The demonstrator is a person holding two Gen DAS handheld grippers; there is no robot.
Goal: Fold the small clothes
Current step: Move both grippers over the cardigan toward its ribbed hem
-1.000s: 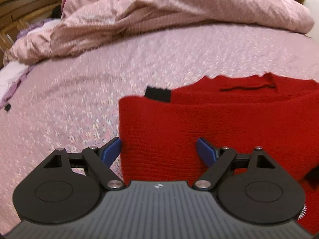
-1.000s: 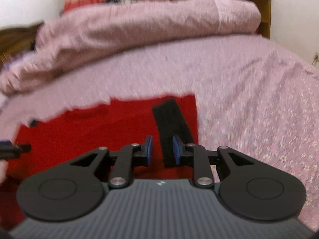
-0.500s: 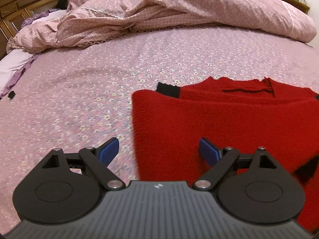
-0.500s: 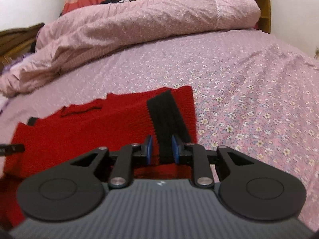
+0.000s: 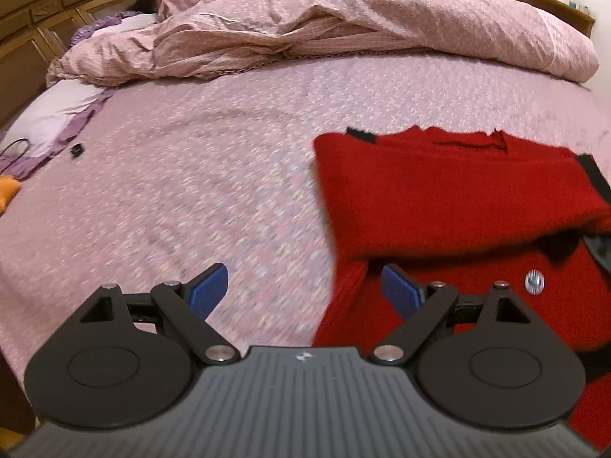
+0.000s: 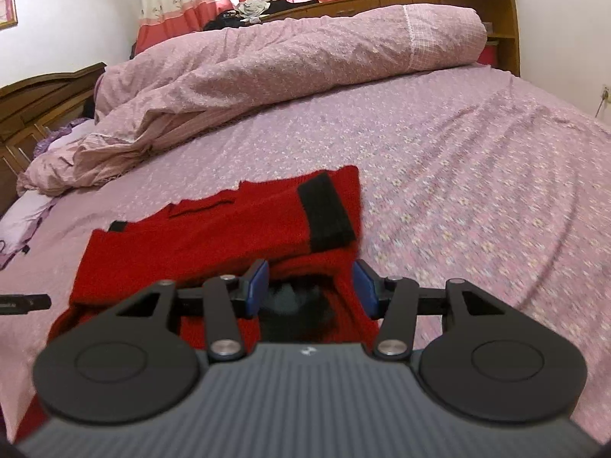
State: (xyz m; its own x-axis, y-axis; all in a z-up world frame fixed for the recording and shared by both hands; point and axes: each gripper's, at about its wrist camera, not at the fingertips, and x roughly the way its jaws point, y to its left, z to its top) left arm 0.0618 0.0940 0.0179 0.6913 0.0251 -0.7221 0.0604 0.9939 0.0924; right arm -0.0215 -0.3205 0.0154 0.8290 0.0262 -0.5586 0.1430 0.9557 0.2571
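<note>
My right gripper (image 6: pixel 309 286) is opening: half a second ago its pads pinched the black cuff (image 6: pixel 324 213), and now they stand apart with only loose red knit between them, untouched. That sleeve now lies dropped across the red sweater (image 5: pixel 450 198), so I judge this fold laid and released. My left gripper (image 5: pixel 301 290) is spread wide and empty, its right pad over the sweater's left edge. The sweater rests on the pink floral bedsheet (image 5: pixel 191 191) at one to three o'clock in my left view, its long axis running nine-to-three, neckline toward twelve and the heaped quilt (image 6: pixel 267 72).
</note>
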